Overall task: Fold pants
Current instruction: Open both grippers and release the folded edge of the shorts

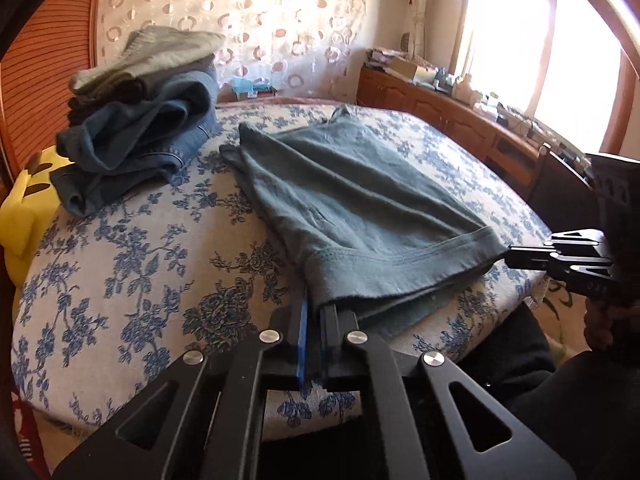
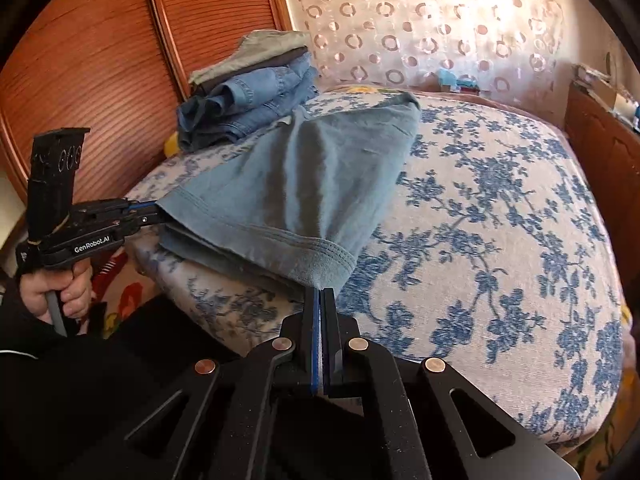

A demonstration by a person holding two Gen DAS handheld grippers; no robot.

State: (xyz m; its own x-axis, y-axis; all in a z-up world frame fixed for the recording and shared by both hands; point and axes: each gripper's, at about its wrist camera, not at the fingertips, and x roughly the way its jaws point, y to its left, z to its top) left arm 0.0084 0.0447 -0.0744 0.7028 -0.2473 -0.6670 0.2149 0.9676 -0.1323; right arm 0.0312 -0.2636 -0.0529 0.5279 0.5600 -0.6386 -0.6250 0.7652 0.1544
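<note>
Grey-green pants (image 1: 352, 208) lie folded on the floral bed (image 1: 132, 264), their hemmed end toward me and lifted a little off the bed. My left gripper (image 1: 316, 308) is shut on the left corner of that hem. My right gripper (image 1: 510, 258) is shut on the right corner. In the right wrist view the pants (image 2: 288, 184) stretch between my right gripper (image 2: 320, 292) at the near corner and my left gripper (image 2: 156, 214) at the far left corner. The pants' far end rests on the bed.
A pile of folded jeans and grey clothes (image 1: 136, 120) sits at the bed's far left, also in the right wrist view (image 2: 248, 88). A wooden wardrobe (image 2: 80, 64) stands behind it. A cluttered wooden cabinet (image 1: 452, 108) runs under the window. A yellow cushion (image 1: 24, 208) lies at left.
</note>
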